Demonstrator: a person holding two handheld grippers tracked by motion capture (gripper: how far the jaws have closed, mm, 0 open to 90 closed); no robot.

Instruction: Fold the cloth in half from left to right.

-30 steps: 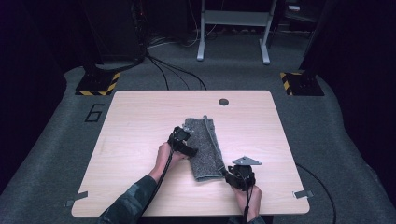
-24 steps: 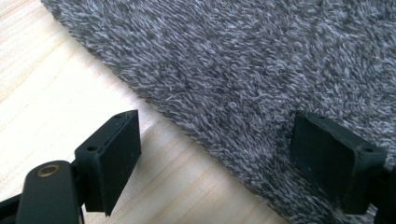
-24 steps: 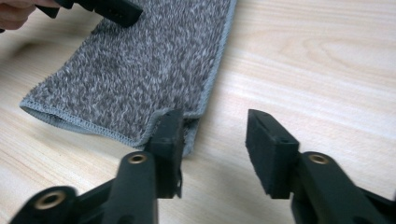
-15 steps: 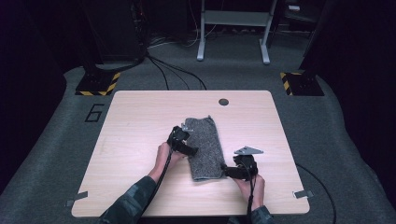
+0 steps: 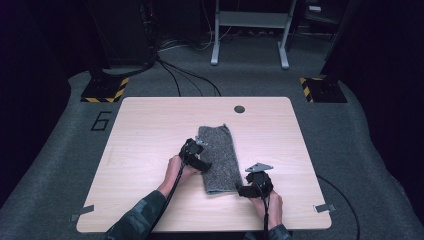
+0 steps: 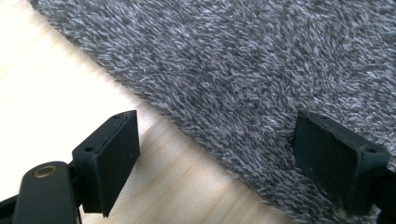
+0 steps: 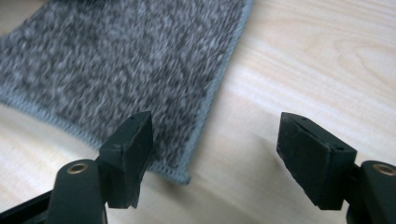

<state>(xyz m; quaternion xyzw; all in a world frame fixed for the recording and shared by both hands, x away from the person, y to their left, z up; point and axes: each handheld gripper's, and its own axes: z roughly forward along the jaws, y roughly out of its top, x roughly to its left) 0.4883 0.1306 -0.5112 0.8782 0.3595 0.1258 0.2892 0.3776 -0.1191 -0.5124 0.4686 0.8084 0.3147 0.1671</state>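
Observation:
A grey fuzzy towel [image 5: 218, 157], folded into a long strip, lies flat on the wooden table [image 5: 150, 125]. My left gripper [image 5: 200, 163] rests at the towel's left edge. In the left gripper view it [image 6: 217, 154] stands open, one jaw over bare wood and the other over the towel [image 6: 261, 70]. My right gripper [image 5: 243, 190] sits at the towel's near right corner. Its jaws [image 7: 215, 149] have just been opening and stand open. The hemmed corner of the towel [image 7: 130, 70] lies flat by one jaw, and nothing is pinched.
A dark round hole [image 5: 239, 108] sits near the table's far edge. Beyond the table, on the grey floor, are two yellow-and-black striped bases [image 5: 105, 90] [image 5: 322, 87], cables and a metal stand [image 5: 250, 30]. Bare wood lies left and right of the towel.
The right gripper's jaws have opened and let go of the towel's right side, which was lifted and now lies flat. The left gripper has stayed put.

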